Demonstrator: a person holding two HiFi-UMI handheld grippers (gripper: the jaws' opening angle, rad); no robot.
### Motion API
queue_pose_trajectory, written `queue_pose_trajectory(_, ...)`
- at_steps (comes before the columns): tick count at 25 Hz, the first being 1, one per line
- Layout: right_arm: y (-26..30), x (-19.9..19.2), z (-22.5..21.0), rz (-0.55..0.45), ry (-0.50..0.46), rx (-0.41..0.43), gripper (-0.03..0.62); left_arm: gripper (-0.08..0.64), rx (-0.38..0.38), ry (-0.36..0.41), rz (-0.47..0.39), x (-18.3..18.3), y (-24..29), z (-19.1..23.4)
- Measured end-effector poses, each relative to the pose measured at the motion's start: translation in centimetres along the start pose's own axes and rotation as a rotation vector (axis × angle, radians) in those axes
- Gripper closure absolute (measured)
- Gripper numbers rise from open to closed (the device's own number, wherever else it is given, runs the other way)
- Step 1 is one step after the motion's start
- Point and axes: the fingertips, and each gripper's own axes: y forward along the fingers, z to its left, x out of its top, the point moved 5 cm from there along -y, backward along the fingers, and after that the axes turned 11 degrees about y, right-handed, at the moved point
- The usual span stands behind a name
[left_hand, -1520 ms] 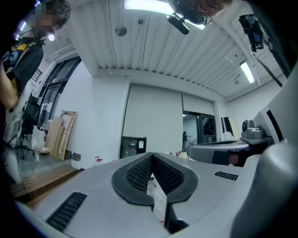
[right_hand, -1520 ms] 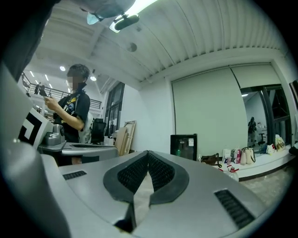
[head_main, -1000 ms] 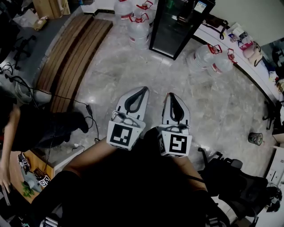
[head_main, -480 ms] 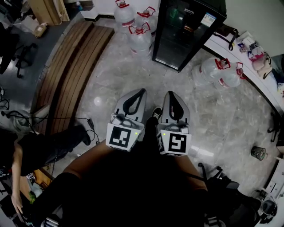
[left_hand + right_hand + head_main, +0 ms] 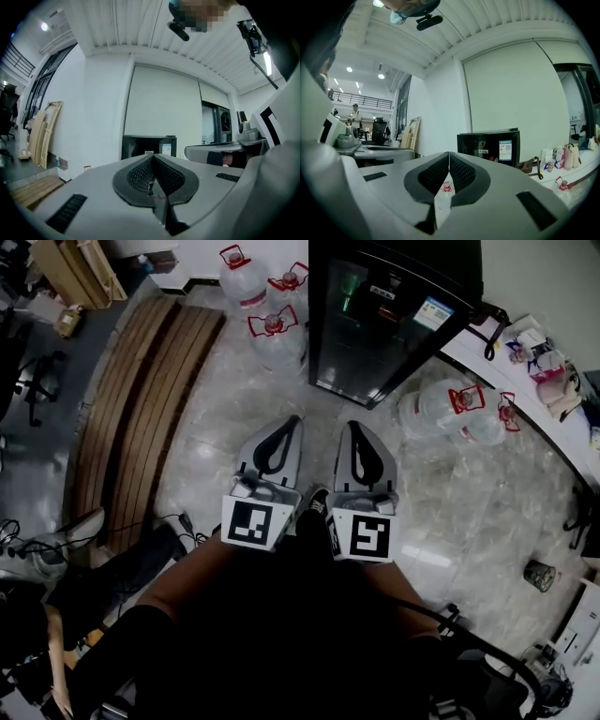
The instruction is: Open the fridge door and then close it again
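Fridge (image 5: 384, 320): black, door closed, ahead by the wall, beside water jugs (image 5: 272, 329). Left gripper (image 5: 289, 424), right gripper (image 5: 355, 427) — jaws together, empty, well apart from it. Step: likely the approach — next, reach the door's edge and part one gripper's jaws.

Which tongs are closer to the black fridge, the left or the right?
Right. The right tongs point at the fridge, in front of its door but apart from it. The left tongs sit further left, toward the water bottles.
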Motion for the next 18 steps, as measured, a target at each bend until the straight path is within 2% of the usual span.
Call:
queue_pose_trajectory(3, 3.8, -0.2, -0.6, 0.006, 0.005, -0.038, 0.577, 0.554, -0.031, -0.012, -0.004, -1.2, 3.1, 2.9)
queue_pose_trajectory(7, 8.8, -1.2, -1.3, -0.029, -0.009, -0.111, 0.577, 0.552, -0.087, -0.034, -0.018, -4.6, 7.5, 7.5)
queue_pose_trajectory(13, 17.3, -4.5, -3.0, -0.069, 0.018, -0.215, 0.577, 0.547, -0.265, 0.018, -0.015, -11.6, 18.3, 13.8)
queue_pose_trajectory(16, 21.0, -6.9, -3.8, -0.085, 0.021, -0.237, 0.577, 0.467, -0.359, -0.003, -0.052, -14.9, 23.1, 15.5)
queue_pose_trajectory(18, 23.1, -8.7, -4.4, -0.085, 0.034, -0.251, 0.577, 0.440, -0.394, -0.015, -0.087, -16.8, 26.0, 16.6)
